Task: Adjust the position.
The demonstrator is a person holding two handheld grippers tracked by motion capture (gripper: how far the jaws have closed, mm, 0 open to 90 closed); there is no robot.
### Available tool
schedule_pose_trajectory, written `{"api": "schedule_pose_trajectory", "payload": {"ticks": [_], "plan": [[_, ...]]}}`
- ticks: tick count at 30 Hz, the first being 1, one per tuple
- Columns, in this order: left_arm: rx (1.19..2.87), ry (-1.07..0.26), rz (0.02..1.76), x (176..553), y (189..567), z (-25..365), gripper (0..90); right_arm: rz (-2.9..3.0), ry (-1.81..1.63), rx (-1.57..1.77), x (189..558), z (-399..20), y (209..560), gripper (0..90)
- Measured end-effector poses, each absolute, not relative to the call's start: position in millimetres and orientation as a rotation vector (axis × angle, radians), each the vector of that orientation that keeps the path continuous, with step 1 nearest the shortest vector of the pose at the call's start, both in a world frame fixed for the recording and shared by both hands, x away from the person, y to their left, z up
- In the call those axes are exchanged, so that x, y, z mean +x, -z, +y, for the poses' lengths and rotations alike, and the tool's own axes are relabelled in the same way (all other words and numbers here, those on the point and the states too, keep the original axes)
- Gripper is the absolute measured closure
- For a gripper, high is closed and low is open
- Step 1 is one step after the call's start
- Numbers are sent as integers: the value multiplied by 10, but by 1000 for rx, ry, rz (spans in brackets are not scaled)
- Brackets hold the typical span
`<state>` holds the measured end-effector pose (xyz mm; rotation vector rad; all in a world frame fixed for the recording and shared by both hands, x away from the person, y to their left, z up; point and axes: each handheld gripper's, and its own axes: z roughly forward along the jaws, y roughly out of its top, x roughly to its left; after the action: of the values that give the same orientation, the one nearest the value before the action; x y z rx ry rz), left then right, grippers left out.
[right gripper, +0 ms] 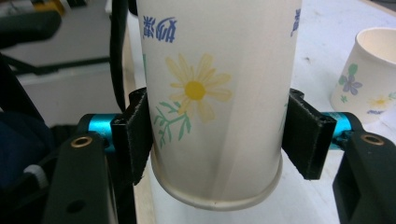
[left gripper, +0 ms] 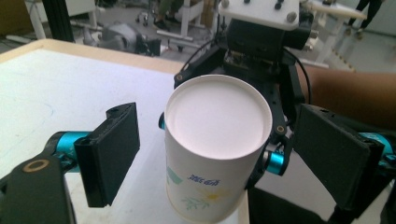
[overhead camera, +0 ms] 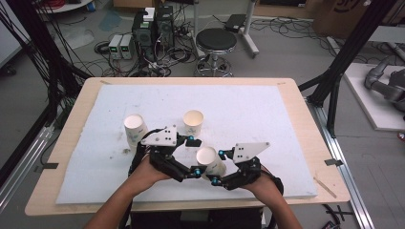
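Viewed from above, a wooden-edged table (overhead camera: 305, 119) covered by a white foam sheet (overhead camera: 248, 109) is carrying three white paper cups printed with flowers. At the far left, the first paper cup (overhead camera: 135, 130) is standing on the sheet just beside the grey plate of the left gripper (overhead camera: 195, 156); a second paper cup (overhead camera: 193, 122) is standing open side up a little farther back and to the right. The left gripper, held in the person's left hand (overhead camera: 145, 174), is reaching rightward, and its black jaws are standing wide on either side of the third paper cup (overhead camera: 210, 162) without pressing it: in the left gripper view its pads (left gripper: 112, 151) are lying clear of the cup wall (left gripper: 210, 186) with visible gaps on both sides, so this tool is released. Farther right, the right gripper (overhead camera: 216, 168), held in the person's right hand (overhead camera: 267, 183), is grasping the third cup: in the right gripper view its two black pads (right gripper: 306, 135) are pressing against opposite sides of the cup (right gripper: 215, 93) near its bottom rim, squeezing the daisy-printed wall. The third cup is therefore sitting near the front edge of the sheet, between the two grippers, tilted rather than upright, its round white end facing the left gripper's camera.
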<state>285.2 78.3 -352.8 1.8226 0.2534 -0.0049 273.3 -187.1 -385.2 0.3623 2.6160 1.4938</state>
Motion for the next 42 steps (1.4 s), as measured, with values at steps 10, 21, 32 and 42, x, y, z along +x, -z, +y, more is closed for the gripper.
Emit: {"api": "schedule_pose_trajectory", "payload": {"ticks": [10,21,32,42], "plan": [[1969,6,222,2870,3507,736,153,2704,-1242,254,2753,-1797,3740,333],[2051,9,227,2899,3536,701,155,2786,-1003,154,2771,-1646,3624,332],[2096,63,217,2929,3576,672,229,2853,-843,93,2768,-1523,3598,332],[2126,99,183,2934,3593,662,350,2892,-794,90,2768,-1503,3595,333]]}}
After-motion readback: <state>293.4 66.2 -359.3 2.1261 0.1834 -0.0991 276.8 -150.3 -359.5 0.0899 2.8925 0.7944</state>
